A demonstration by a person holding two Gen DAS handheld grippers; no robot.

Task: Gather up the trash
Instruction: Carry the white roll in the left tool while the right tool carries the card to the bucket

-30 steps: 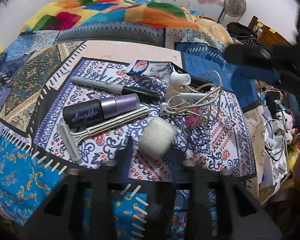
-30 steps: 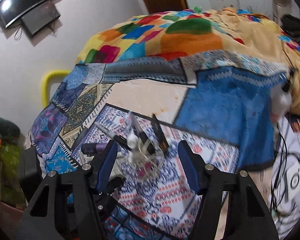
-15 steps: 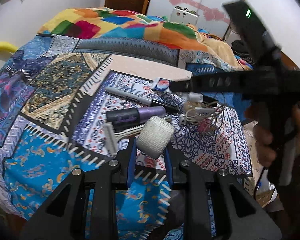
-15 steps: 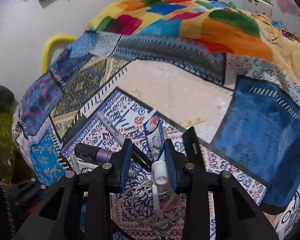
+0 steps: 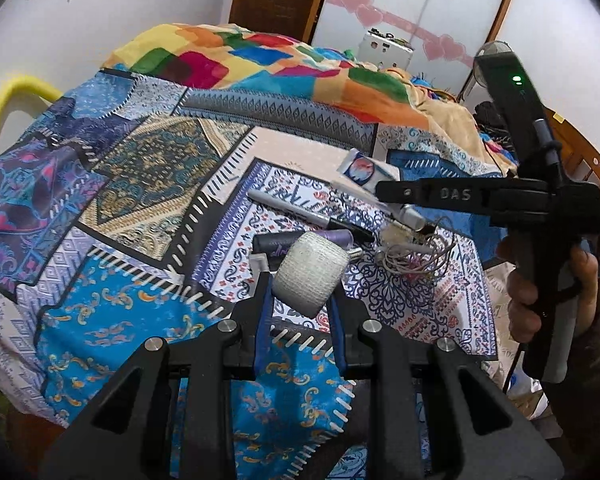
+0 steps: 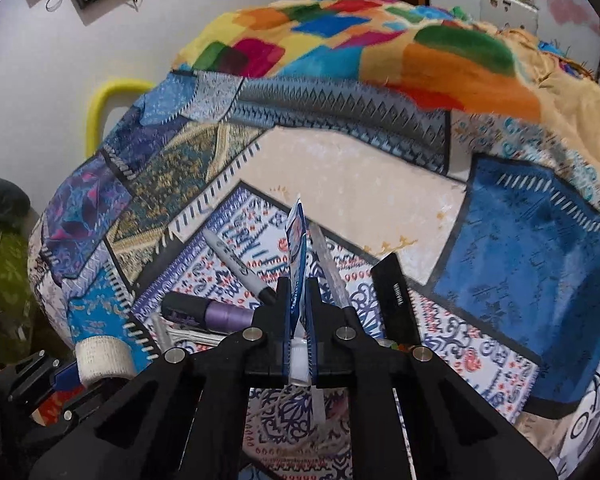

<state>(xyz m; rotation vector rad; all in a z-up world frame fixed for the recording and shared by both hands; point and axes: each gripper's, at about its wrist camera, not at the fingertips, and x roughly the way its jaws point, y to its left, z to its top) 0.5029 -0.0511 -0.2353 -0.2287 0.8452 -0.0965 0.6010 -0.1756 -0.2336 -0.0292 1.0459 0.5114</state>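
My left gripper (image 5: 300, 280) is shut on a white bandage roll (image 5: 310, 274), held above the patterned bedspread (image 5: 148, 168). The right wrist view shows the same roll (image 6: 102, 360) at the lower left. My right gripper (image 6: 298, 284) is shut on a small blue and white tube (image 6: 296, 248), which stands on edge between the pads with its white cap toward the camera. In the left wrist view the right gripper (image 5: 380, 192) reaches in from the right, and the tube (image 5: 364, 170) sticks out past its tip. A hand (image 5: 528, 300) holds its handle.
On the bedspread lie a black marker (image 5: 312, 216), a purple and black bottle (image 6: 208, 312), a white razor (image 5: 260, 262), tangled white cables (image 5: 416, 256) and a black bar (image 6: 394, 300). A colourful blanket (image 5: 260, 60) is heaped behind. A yellow rail (image 5: 16, 88) stands at the left.
The left gripper has lifted the bandage roll off the bed and drawn back. The right gripper came in over the pile and its jaws went from wide open to shut on the tube.
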